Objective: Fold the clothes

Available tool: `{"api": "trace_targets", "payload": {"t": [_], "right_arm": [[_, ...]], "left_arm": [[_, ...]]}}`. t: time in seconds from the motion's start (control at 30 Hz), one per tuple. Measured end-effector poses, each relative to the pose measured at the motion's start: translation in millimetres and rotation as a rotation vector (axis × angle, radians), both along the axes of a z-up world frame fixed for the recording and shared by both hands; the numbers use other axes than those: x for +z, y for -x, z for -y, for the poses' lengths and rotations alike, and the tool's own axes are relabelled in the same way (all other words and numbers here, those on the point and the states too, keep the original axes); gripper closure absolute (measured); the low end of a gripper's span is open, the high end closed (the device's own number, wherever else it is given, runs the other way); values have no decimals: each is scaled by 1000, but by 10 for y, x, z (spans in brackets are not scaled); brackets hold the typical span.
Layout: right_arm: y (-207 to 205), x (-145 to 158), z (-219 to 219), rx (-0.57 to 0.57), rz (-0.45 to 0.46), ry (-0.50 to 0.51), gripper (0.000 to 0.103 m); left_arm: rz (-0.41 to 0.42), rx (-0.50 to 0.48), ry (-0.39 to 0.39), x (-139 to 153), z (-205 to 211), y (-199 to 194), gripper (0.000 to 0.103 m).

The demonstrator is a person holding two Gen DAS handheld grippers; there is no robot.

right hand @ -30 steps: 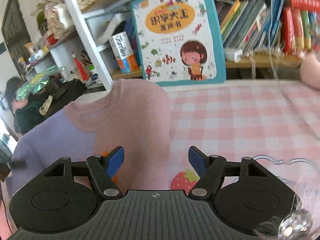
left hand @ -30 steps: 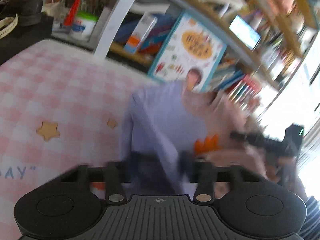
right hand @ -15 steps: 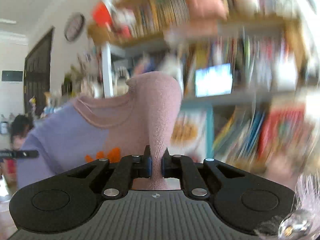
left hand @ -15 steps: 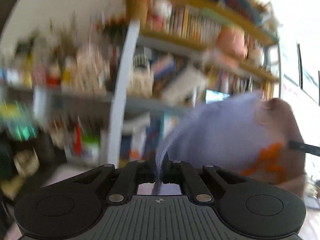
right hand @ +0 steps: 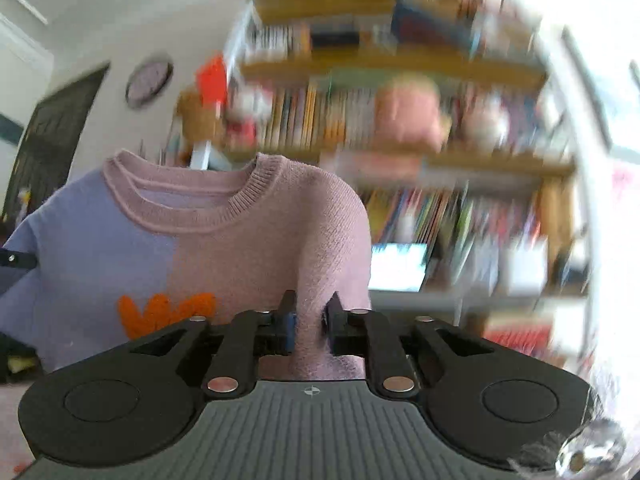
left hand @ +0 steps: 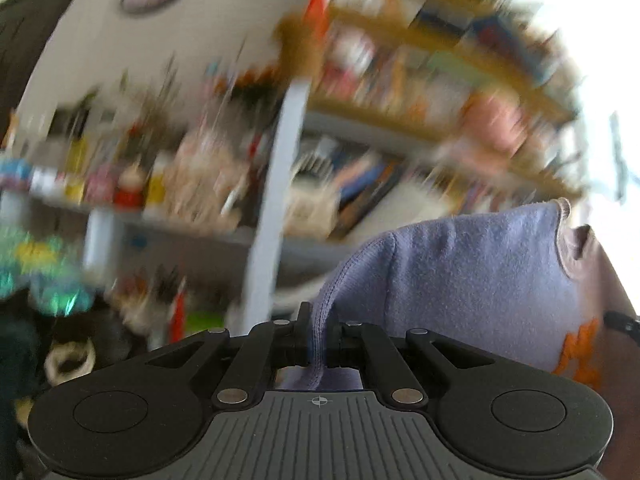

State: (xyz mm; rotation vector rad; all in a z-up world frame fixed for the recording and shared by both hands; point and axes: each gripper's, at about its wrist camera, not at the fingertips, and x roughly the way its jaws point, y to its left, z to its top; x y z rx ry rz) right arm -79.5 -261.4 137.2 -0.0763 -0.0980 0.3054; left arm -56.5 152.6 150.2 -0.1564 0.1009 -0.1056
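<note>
- Before the bookshelf [right hand: 400, 68], we are holding a small knitted sweater [right hand: 224, 248] up in the air, stretched between our two grippers.
- Our left gripper [left hand: 319, 338] is pinching the lilac side of the sweater [left hand: 472, 280]; its jaws are standing almost together, with a thin fold of fabric running down between them.
- Our right gripper [right hand: 310, 322] is pressing on the pink shoulder, a thicker fold bunched between its jaws, which have just been opening a little while the knit is filling the gap.
- The sweater is showing its ribbed pink collar [right hand: 188, 200] at the top, lilac on the half away from the bookshelf's screen [right hand: 396, 266] and pink on the half nearer to it.
- An orange knitted motif [right hand: 164, 314] is sitting low on the sweater's front, mostly on the lilac half, partly hidden behind the right gripper's body.
- The bookshelf is looking blurred in both views, with rows of books and a pink soft shape [right hand: 408, 116] on one shelf, above and beyond the sweater.
- A round wall clock [right hand: 149, 83] is hanging just beside the bookshelf, on the sweater's lilac side.
</note>
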Motion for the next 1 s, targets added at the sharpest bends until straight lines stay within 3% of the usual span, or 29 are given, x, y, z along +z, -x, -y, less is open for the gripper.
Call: {"api": "trace_targets", "payload": {"t": [0.07, 0.1, 0.17, 0.23, 0.3, 0.47, 0.57, 0.67, 0.7, 0.83, 1.0], "right_arm": [[-284, -187, -57, -22, -107, 38, 49], [-426, -280, -86, -33, -161, 56, 48], [-710, -466, -144, -55, -268, 94, 47], [-779, -566, -81, -39, -356, 68, 42], [-797, -661, 3, -27, -429, 51, 40], [-884, -839, 227, -69, -611, -19, 40], [-989, -975, 494, -105, -728, -212, 40], [-950, -1094, 787, -133, -797, -447, 40], [-918, -1110, 846, -149, -804, -476, 41], [-711, -1099, 975, -253, -802, -417, 42], [-624, -1171, 1158, -416, -835, -326, 42]], "left_arm": [[-158, 58, -69, -262, -85, -472, 89], [-222, 94, -100, -382, -94, -625, 83], [-337, 162, -160, -614, -108, -902, 81], [-323, 186, -190, -731, -80, -873, 72], [-286, 154, -180, -755, -35, -767, 53], [-228, -45, -202, -792, 323, -481, 51], [-251, -231, -210, -898, 578, -457, 50], [-313, -311, -221, -1044, 721, -521, 50], [-334, -315, -227, -1095, 744, -544, 50], [-409, -287, -218, -1246, 696, -608, 51], [-442, -246, -196, -1325, 520, -558, 50]]}}
